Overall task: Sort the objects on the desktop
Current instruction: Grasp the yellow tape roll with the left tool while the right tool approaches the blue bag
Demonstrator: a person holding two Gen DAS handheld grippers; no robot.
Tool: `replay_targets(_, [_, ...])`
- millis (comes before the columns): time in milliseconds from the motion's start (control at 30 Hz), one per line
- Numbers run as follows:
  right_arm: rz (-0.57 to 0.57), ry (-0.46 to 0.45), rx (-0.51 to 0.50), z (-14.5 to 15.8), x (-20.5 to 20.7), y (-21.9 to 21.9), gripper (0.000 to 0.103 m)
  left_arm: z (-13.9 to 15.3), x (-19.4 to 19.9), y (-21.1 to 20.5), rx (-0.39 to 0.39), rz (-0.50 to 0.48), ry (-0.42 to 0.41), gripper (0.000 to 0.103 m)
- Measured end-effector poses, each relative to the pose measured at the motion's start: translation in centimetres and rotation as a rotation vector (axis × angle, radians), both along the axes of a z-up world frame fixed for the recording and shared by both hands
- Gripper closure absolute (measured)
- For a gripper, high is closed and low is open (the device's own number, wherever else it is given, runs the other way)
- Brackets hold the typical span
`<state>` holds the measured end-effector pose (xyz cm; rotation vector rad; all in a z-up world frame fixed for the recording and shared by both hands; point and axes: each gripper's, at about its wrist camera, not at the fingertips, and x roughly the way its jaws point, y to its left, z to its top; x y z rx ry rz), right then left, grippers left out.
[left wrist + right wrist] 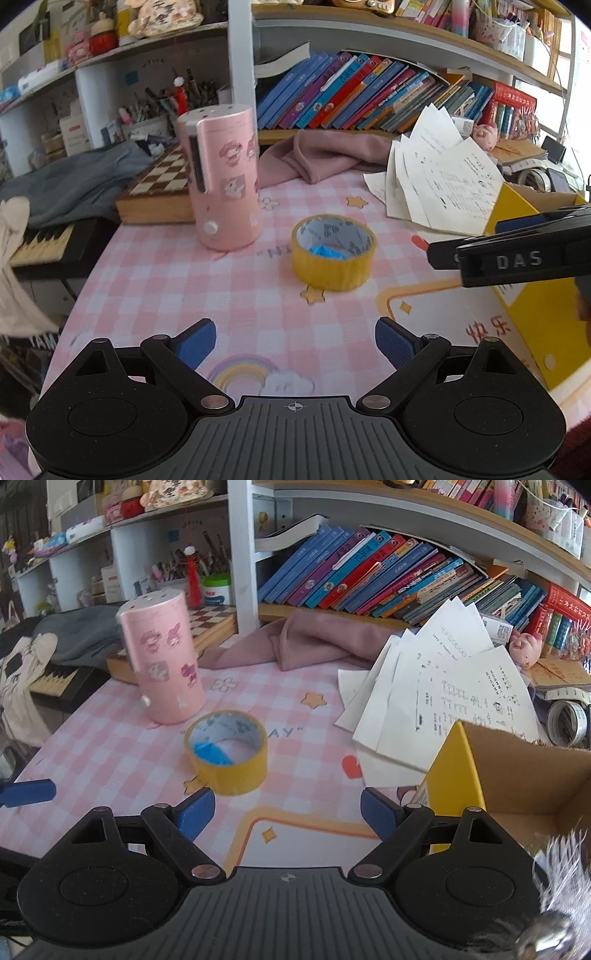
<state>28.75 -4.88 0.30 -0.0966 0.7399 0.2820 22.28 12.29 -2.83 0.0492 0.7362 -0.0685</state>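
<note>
yellow tape roll [333, 252] lies flat on the pink checked desk mat [166, 280], hole up, a blue scrap inside it only partly visible. pink cylindrical container [223, 181] stands upright near it to the left, apart. loose papers [439, 184] lean at right; their print is too small to read. yellow cardboard box [517, 775] is cut off by the frame edge. left gripper [295, 343] and right gripper [288, 814] both spread wide, nothing between the pads, both short of the roll.
</note>
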Motion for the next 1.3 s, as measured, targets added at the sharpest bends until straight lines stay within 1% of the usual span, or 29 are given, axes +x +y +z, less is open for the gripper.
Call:
replay_targets(100, [-0.016, -0.013, 0.002, 0.2, 0.6, -0.5, 0.018, -0.5, 1.8, -0.5, 0.019, -0.021, -0.016, 0.008])
replay_targets(200, [-0.036, -0.016, 0.004, 0.2, 0.9, -1.1, 0.018, -1.1, 3.8, -1.0, 0.021, -0.048, -0.018, 0.008])
replay_targets(267, [-0.034, -0.024, -0.007, 0.1, 1.1, -1.2, 0.018, -1.8, 5.2, -1.4, 0.02, -0.084, -0.026, 0.008])
replay_targets(367, [-0.027, -0.037, -0.023, 0.1, 1.2, -1.4, 0.018, -3.0, 7.1, -2.2, 0.05, -0.139, -0.03, 0.008])
replay_targets(467, [-0.027, -0.048, -0.027, 0.1, 1.3, -1.6, 0.018, -3.9, 8.9, -2.5, 0.045, -0.18, -0.03, 0.008])
replay_targets(633, [-0.031, -0.034, -0.031, -0.3, 1.7, -2.0, 0.018, -4.8, 11.2, -2.9, 0.031, -0.19, -0.016, 0.008])
replay_targets(900, [-0.011, -0.008, -0.043, -0.9, 2.2, -2.1, 0.018, -6.0, 13.6, -3.2, 0.013, -0.207, 0.043, 0.009])
replay_targets(1000, [-0.009, 0.01, -0.046, -1.1, 2.4, -1.9, 0.018, -5.8, 13.9, -2.8, -0.029, -0.203, 0.06, 0.011])
replay_targets(1067, [-0.002, 0.02, -0.049, -1.3, 2.6, -1.7, 0.018, -5.0, 13.6, -2.3, -0.075, -0.192, 0.056, 0.011])
replay_targets(1167, [0.022, 0.028, -0.055, -1.5, 2.8, -1.1, 0.018, -3.2, 12.9, -1.4, -0.101, -0.158, 0.02, 0.011])
replay_targets(1233, [0.054, 0.043, -0.055, -1.6, 3.1, -0.3, 0.018, -1.7, 12.2, -0.4, -0.15, -0.136, -0.008, 0.011])
replay_targets(1300, [0.089, 0.043, -0.058, -1.7, 3.2, 0.6, 0.018, -0.3, 11.0, 0.7, -0.171, -0.105, -0.045, 0.011])
